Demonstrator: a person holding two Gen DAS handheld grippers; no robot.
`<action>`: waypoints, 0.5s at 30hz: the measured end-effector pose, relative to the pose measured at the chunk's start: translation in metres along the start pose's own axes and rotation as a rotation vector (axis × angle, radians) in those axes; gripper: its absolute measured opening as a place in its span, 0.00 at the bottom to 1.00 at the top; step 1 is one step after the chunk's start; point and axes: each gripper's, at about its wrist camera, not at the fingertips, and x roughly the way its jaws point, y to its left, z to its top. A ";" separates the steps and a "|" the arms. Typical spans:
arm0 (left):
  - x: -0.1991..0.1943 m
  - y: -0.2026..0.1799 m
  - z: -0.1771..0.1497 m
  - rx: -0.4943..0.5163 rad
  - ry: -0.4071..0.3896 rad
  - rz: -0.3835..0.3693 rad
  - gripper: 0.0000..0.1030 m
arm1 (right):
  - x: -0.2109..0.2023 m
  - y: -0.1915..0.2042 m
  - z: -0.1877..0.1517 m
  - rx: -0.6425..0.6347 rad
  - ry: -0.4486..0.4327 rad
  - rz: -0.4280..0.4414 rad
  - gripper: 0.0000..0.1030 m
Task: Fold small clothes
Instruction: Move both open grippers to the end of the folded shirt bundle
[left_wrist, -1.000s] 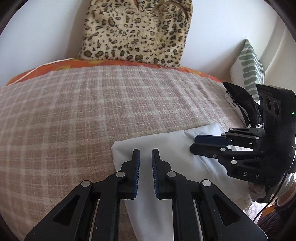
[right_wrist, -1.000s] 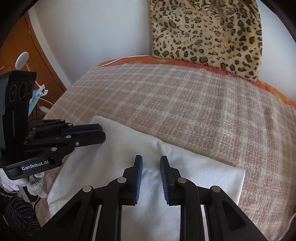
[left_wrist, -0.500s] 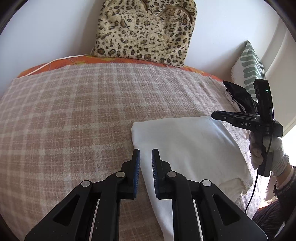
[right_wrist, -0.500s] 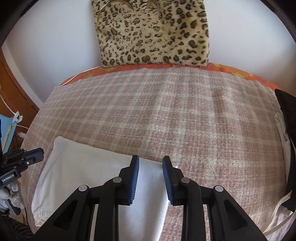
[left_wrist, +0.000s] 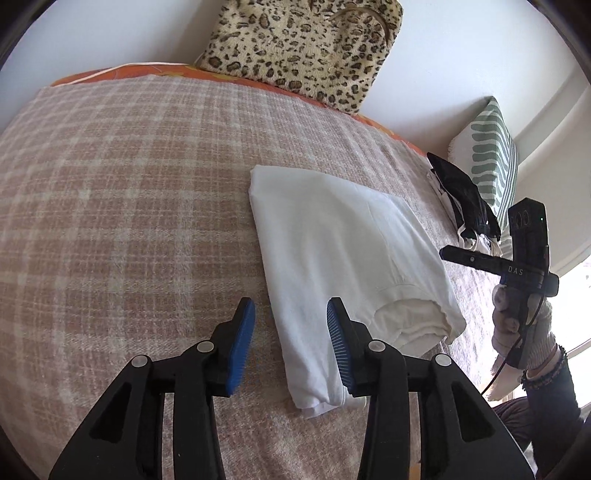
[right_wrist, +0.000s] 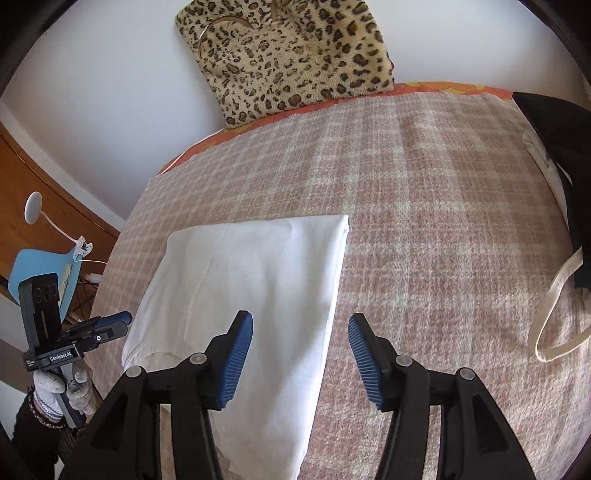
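A white garment (left_wrist: 343, 254) lies folded flat on the pink checked blanket (left_wrist: 129, 206); it also shows in the right wrist view (right_wrist: 251, 280). My left gripper (left_wrist: 291, 345) is open and empty, held above the garment's near left edge. My right gripper (right_wrist: 301, 356) is open and empty, held above the garment's near right edge. In the left wrist view the right gripper (left_wrist: 480, 258) hovers beyond the garment's right side. In the right wrist view the left gripper (right_wrist: 96, 332) hovers off the garment's left side.
A leopard-print cushion (left_wrist: 306, 48) leans on the wall at the back. A pile of black and white clothes (left_wrist: 465, 199) lies at the bed's right, beside a green striped pillow (left_wrist: 491, 155). A wooden cabinet (right_wrist: 48, 206) stands left of the bed.
Both grippers have opened and pulled back from the garment, left one to the left, right one to the right. The garment now lies folded and free.
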 end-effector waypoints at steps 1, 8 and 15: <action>-0.002 0.000 0.002 -0.002 -0.012 0.005 0.38 | 0.000 -0.001 -0.008 0.004 0.012 0.006 0.56; -0.005 -0.022 0.012 0.062 -0.063 0.064 0.41 | -0.002 -0.006 -0.042 0.003 0.050 0.043 0.57; -0.004 -0.036 0.019 0.131 -0.093 0.094 0.50 | -0.005 -0.014 -0.055 0.016 0.022 0.086 0.63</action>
